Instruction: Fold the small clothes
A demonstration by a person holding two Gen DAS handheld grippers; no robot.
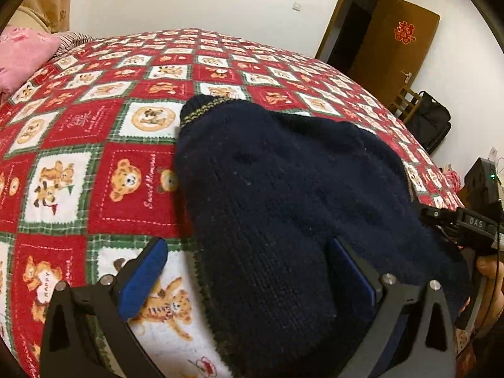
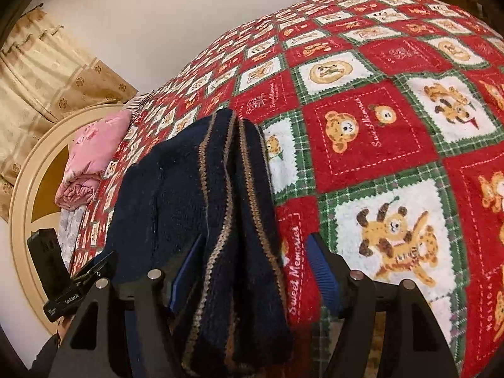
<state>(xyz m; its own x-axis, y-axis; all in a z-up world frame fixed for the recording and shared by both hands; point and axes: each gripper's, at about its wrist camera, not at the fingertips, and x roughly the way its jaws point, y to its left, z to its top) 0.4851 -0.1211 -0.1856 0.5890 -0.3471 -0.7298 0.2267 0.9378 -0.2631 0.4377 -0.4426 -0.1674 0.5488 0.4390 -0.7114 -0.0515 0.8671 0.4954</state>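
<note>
A small navy knitted sweater [image 1: 283, 189] lies on a red, white and green bear-print blanket [image 1: 94, 157]. One gold-striped cuff shows at its far end. My left gripper [image 1: 249, 261] is open over the sweater's near edge, its right finger resting on the knit and its left finger over the blanket. In the right wrist view the sweater's striped hem [image 2: 233, 220] lies bunched between the fingers of my right gripper [image 2: 255, 252], which is open. The other gripper shows at the right edge of the left wrist view [image 1: 466, 223] and at the left of the right wrist view [image 2: 63, 286].
A pink pillow [image 1: 22, 53] lies at the head of the bed, next to a cream headboard [image 2: 28, 189] and beige curtain [image 2: 47, 69]. A brown door [image 1: 387, 41], a wooden chair with a black bag [image 1: 428, 123] and a dark box [image 1: 482, 182] stand beyond the bed.
</note>
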